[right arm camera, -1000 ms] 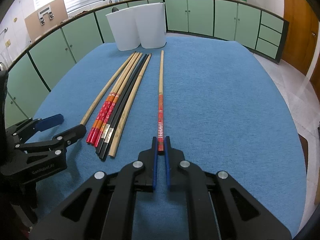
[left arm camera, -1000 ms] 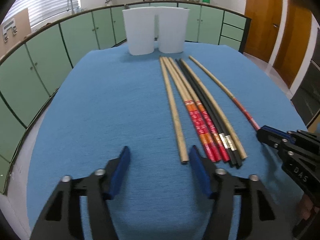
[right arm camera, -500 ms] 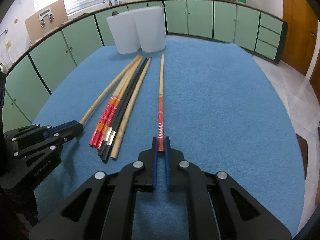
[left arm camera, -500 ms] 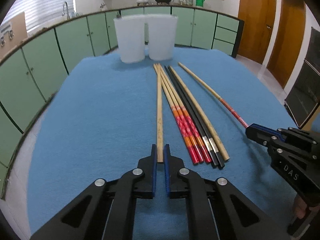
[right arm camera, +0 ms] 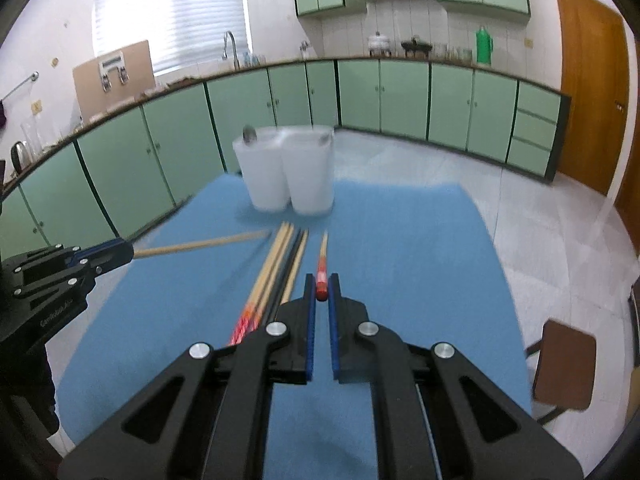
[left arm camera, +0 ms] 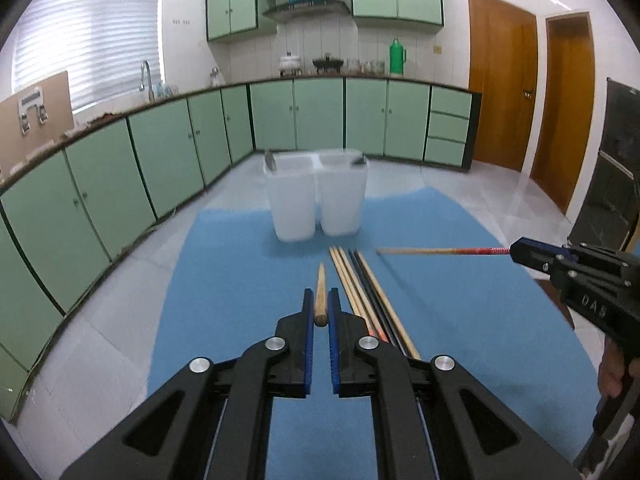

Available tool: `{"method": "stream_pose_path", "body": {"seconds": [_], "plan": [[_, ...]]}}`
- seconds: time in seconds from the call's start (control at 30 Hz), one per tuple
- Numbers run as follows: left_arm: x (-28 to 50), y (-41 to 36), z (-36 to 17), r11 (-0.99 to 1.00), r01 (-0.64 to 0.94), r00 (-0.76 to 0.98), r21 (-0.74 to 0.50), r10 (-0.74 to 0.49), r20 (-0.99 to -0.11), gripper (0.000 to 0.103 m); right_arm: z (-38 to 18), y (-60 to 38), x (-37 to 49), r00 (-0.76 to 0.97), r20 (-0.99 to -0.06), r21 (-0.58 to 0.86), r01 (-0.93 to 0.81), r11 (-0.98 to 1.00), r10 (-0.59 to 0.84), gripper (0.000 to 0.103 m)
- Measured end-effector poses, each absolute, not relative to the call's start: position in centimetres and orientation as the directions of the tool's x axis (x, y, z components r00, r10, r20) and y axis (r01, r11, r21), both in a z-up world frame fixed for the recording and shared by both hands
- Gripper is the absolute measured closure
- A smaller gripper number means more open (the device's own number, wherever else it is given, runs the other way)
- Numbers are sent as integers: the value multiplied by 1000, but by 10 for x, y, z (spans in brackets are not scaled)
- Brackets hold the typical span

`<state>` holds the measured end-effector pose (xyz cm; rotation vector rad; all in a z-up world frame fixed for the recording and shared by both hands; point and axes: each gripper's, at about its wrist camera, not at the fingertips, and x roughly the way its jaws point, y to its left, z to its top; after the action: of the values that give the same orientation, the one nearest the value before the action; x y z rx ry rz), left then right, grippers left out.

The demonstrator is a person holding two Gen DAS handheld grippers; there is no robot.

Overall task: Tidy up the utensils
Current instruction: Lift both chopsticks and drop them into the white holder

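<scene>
My left gripper [left arm camera: 319, 307] is shut on a plain wooden chopstick [left arm camera: 320, 296] and holds it lifted above the blue table, pointing at the cups; it also shows in the right wrist view [right arm camera: 200, 245]. My right gripper [right arm camera: 321, 291] is shut on a red-ended chopstick [right arm camera: 321, 270], also lifted; it shows in the left wrist view [left arm camera: 444, 251]. Several chopsticks [left arm camera: 368, 284] still lie side by side on the blue cloth [left arm camera: 240, 280]. Two white cups [left arm camera: 318, 200] stand together at the far end, each with a utensil tip at its rim.
Green kitchen cabinets [left arm camera: 120, 168] curve round behind the table. Wooden doors [left arm camera: 500, 80] are at the right. A brown stool [right arm camera: 564, 364] stands on the tiled floor beside the table's right edge.
Both grippers have lifted their chopsticks off the cloth and tilted upward, so the views now look level across the room. The left gripper closed on the plain chopstick one second ago.
</scene>
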<state>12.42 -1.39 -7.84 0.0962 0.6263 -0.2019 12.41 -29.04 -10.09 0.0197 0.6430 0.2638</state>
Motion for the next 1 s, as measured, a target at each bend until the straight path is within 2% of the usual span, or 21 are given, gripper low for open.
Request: {"method": "stream_pose_path", "body": {"seconds": [0.33,0.7,1.0], "plan": [[149,0,-30,973,231,850,12,-195,-488,97,-51,-289,159,782,-541,140,-280,950,310,98],[192,6,-13,963,267,840,-42,-254,-480,97,-3,-282,204,768,-532,123,-347,930,357,98],[210,6,42,960,279,893,-32,-271,-359,97,56,-279,229,819,-423,99,-383,918,388,98]]}}
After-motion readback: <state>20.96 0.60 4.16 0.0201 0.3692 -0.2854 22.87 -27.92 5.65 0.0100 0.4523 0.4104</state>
